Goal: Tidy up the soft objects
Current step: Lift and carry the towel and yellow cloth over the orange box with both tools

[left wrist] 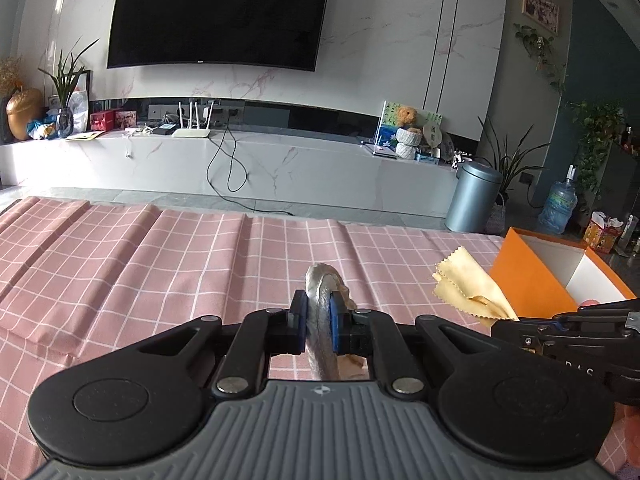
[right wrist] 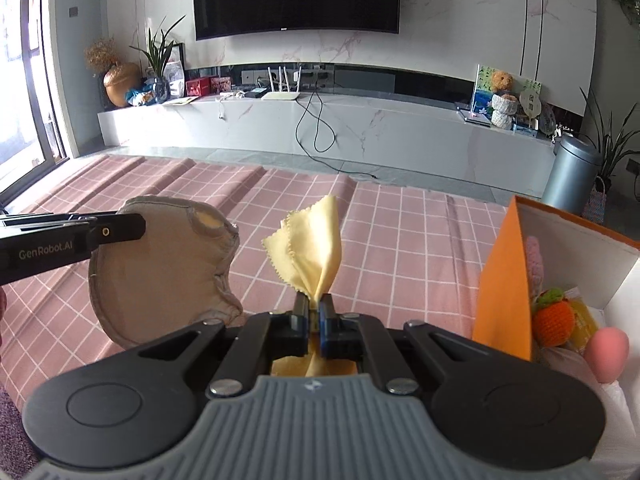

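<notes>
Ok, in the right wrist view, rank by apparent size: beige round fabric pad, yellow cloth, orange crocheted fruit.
1. Beige round fabric pad
2. Yellow cloth
3. Orange crocheted fruit
Nearness to the camera differs, so true sizes are unsure.

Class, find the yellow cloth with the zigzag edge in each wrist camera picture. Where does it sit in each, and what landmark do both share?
Left wrist view: the yellow cloth is at right of centre, held by the right gripper, beside the orange box.
Right wrist view: the cloth stands at centre, pinched in the right gripper.
Shared landmark: the orange box.
</notes>
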`<state>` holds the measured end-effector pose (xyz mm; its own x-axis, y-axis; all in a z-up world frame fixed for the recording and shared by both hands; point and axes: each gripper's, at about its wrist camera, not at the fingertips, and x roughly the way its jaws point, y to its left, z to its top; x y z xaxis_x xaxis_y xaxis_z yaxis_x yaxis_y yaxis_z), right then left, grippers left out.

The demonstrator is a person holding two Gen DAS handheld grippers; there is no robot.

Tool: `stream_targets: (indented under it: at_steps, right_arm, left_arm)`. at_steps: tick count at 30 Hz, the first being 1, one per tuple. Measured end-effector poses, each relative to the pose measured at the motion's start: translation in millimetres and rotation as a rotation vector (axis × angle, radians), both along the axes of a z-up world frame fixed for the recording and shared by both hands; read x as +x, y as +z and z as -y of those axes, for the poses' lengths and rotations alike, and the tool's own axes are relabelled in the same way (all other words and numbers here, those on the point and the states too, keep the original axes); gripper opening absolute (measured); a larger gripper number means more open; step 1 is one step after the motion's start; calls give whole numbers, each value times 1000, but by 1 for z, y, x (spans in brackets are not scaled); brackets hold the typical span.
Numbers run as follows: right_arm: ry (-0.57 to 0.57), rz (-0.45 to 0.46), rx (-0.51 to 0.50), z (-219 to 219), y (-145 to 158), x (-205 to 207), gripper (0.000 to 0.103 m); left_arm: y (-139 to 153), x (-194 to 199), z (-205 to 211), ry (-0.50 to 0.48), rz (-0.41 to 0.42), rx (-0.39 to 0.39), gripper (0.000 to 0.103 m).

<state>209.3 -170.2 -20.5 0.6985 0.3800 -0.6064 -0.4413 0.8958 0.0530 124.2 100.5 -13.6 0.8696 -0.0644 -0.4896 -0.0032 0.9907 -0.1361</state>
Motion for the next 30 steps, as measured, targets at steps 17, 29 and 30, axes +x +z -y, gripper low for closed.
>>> stream_targets:
  at_steps: [17, 29, 30]
  right_arm:
    - [-132, 113, 84, 79, 47, -38, 2]
    - [-268, 175, 45, 154, 70, -37, 2]
    - [-276, 176, 42, 160, 71, -36, 2]
  left_arm:
    - [54, -5, 77, -184, 135, 60, 12]
    - [75, 28, 155, -389, 170, 33, 12]
    - [75, 32, 162, -403, 168, 30, 11]
